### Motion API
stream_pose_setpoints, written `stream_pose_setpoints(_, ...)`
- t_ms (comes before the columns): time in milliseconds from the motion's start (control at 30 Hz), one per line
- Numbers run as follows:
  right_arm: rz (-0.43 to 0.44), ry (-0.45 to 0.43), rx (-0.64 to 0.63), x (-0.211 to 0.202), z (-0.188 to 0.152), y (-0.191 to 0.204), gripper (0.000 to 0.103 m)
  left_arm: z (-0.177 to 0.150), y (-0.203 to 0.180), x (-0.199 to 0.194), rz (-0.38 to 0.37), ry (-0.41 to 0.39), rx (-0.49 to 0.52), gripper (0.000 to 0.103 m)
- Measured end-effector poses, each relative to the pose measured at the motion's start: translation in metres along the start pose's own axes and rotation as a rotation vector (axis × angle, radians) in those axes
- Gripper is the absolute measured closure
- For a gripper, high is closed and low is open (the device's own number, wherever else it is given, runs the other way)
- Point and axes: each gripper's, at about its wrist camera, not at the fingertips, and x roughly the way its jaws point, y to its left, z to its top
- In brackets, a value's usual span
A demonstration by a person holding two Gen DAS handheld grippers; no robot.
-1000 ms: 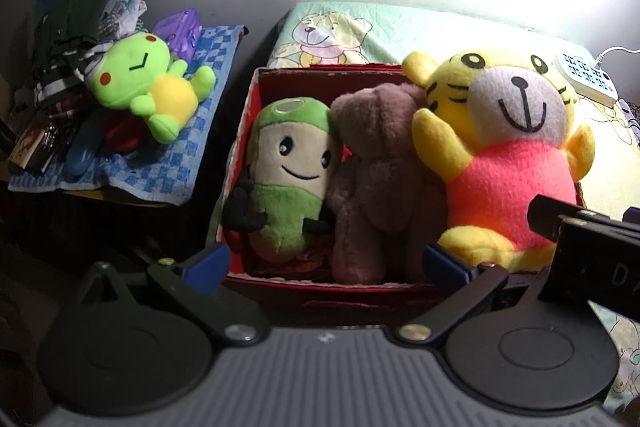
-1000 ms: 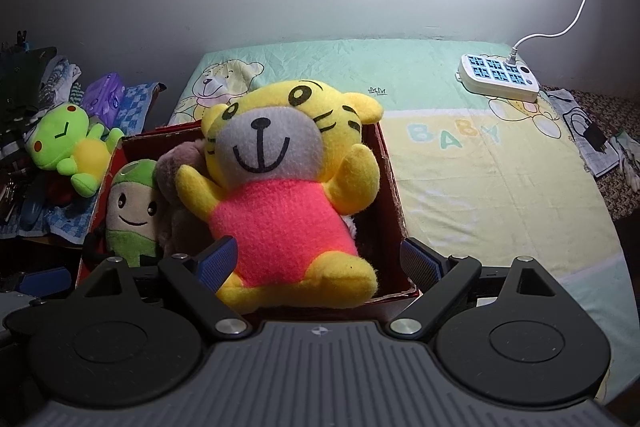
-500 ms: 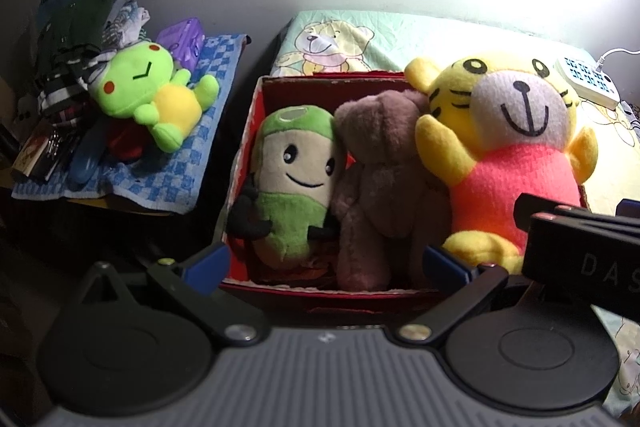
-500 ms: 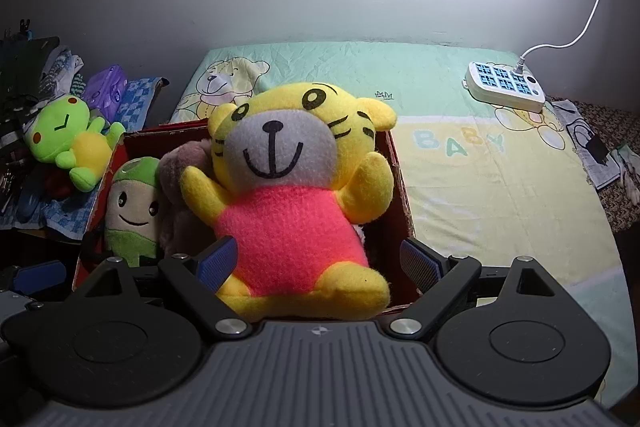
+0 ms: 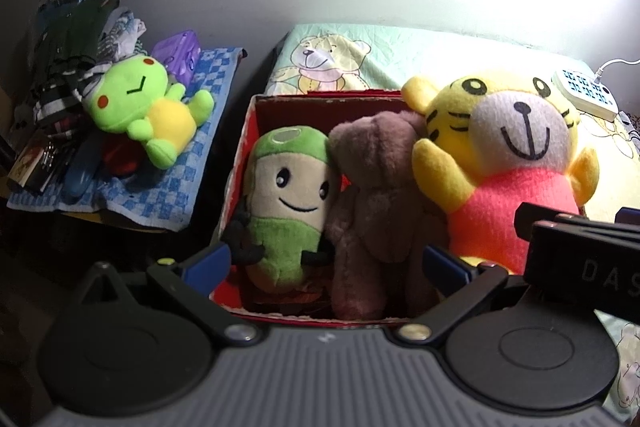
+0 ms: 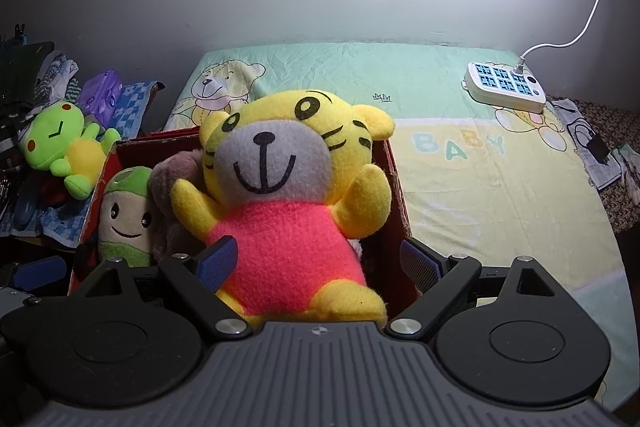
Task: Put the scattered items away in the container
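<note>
A red box [image 5: 245, 163] stands on the bed's left edge and holds three plush toys. They are a green-capped doll [image 5: 290, 203], a brown bear [image 5: 376, 211] and a yellow tiger [image 5: 516, 155] in a pink shirt. My left gripper [image 5: 326, 263] is open in front of the box, with nothing between its fingers. My right gripper [image 6: 320, 263] is open too, its blue pads on either side of the tiger's [image 6: 280, 187] lower body. A green frog plush [image 5: 144, 107] lies outside the box on a blue checked cloth [image 5: 176, 183] to the left.
A white power strip [image 6: 506, 87] with its cable lies on the bear-print sheet [image 6: 480, 179] at the far right. A purple pouch [image 5: 178, 57] and piled clothes [image 5: 72, 39] sit behind the frog. The wall runs along the back. Papers [image 6: 600, 163] lie right of the bed.
Both grippers stay open. The right gripper's body has slid further into the left wrist view. The box and toys sit slightly lower and larger in both views.
</note>
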Motion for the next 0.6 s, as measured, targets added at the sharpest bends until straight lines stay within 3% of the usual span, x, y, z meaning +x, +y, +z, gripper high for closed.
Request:
stream_pose_setpoints(233, 0.000, 0.005, 0.002, 0.005, 0.003, 0.000, 0.013, 0.004, -0.001, 0.005, 0.008, -0.001, 0.004, 0.001)
stream_pose_setpoints(433, 0.002, -0.001, 0.012, 0.009, 0.007, 0.000, 0.013, 0.008, -0.005, 0.003, 0.066, -0.062, 0.025, 0.005)
stream_pose_setpoints(600, 0.000, 0.000, 0.015, 0.012, 0.008, -0.001, 0.013, 0.011, -0.003, 0.008, 0.051, -0.049, 0.013, 0.005)
